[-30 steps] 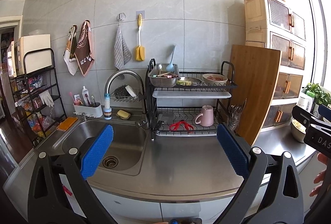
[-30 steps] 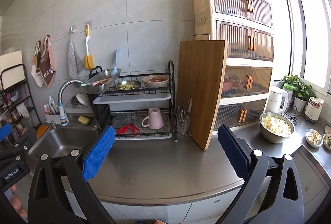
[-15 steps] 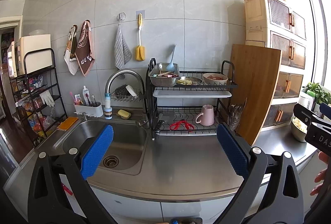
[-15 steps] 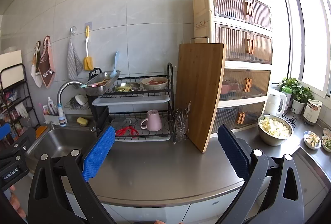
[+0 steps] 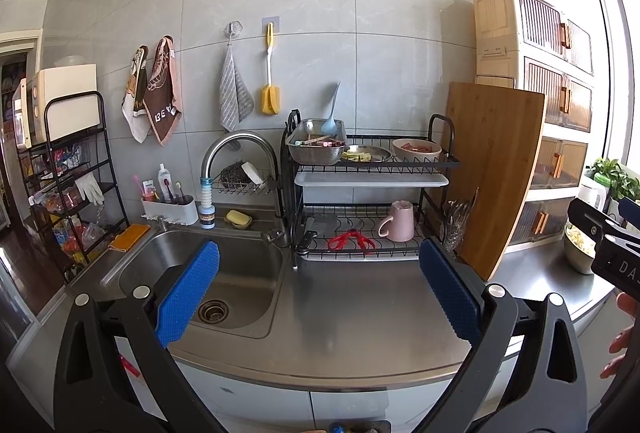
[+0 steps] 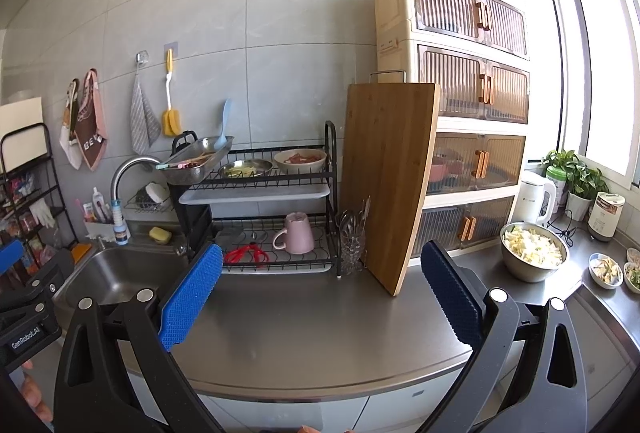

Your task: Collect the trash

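Observation:
No loose trash shows on the steel counter in either view. My left gripper is open and empty, held in front of the counter edge between the sink and the dish rack. My right gripper is open and empty, held in front of the counter below the upright wooden cutting board. The right gripper's body shows at the right edge of the left wrist view; the left gripper's body shows at the left edge of the right wrist view.
The rack holds a colander, plates, a pink mug and red scissors. A steel bowl of chopped vegetables, a kettle and small dishes stand at right. A storage cabinet stands behind. A shelf rack stands left of the sink.
Both grippers have drawn slightly back and tilted up, so the scene sits a little lower and farther. Both stay open and empty.

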A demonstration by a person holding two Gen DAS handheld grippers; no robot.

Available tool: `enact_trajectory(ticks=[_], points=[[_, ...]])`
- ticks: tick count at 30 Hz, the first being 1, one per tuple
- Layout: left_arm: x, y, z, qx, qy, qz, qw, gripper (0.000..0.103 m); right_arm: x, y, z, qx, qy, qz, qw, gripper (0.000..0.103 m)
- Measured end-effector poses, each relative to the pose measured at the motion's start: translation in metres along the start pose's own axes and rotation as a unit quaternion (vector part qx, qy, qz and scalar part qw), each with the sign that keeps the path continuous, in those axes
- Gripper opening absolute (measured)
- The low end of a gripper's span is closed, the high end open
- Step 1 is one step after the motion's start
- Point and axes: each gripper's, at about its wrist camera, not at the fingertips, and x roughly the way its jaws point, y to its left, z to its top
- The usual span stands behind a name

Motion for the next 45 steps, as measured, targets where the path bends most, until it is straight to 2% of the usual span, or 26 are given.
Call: enact_trajectory(ticks=[45], points=[[0.017, -0.002, 0.002, -0.005, 0.009, -0.001, 1.0, 0.095, 0.015, -0.012, -0.001, 0.012, 0.006, 0.001, 1.0, 0.1]])
